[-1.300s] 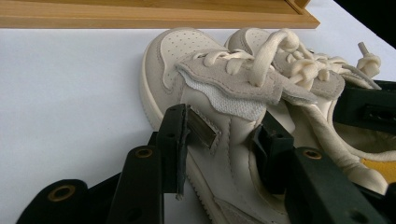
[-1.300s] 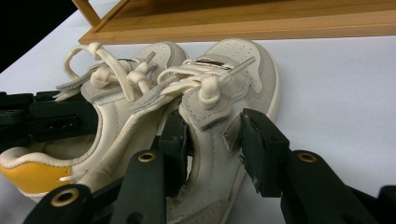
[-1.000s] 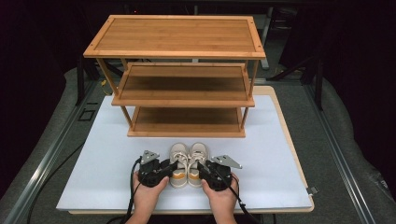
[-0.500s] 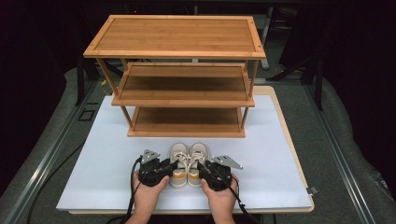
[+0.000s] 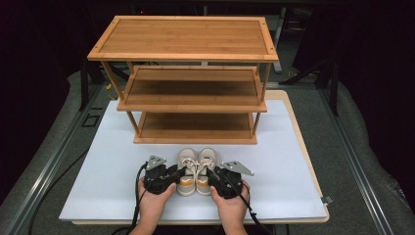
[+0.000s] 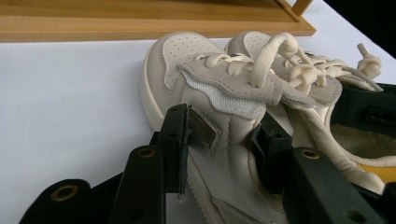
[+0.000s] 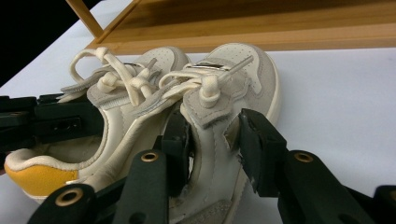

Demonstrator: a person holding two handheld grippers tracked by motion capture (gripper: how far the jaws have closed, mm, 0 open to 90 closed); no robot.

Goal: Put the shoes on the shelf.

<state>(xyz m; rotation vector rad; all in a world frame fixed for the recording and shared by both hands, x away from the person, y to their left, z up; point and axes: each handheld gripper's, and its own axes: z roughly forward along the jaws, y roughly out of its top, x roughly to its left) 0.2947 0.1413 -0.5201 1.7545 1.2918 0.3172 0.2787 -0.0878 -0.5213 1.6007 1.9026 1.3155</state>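
A pair of small cream shoes with yellow heels stands toes-forward on the white board, just in front of the wooden rack. My left gripper (image 5: 181, 172) is shut on the outer side wall of the left shoe (image 5: 186, 164), with one jaw outside and one inside the opening. In the left gripper view, the left gripper (image 6: 222, 144) pinches the left shoe (image 6: 187, 60) below its grey strap. My right gripper (image 5: 209, 174) clamps the right shoe (image 5: 206, 164) the same way. In the right gripper view, the right gripper (image 7: 215, 147) squeezes the right shoe (image 7: 243, 65).
A three-tier wooden rack (image 5: 191, 36) stands at the back of the white board (image 5: 98, 166); its bottom shelf (image 5: 195, 122) is bare and lies just ahead of the shoes' toes. Dark floor surrounds the table.
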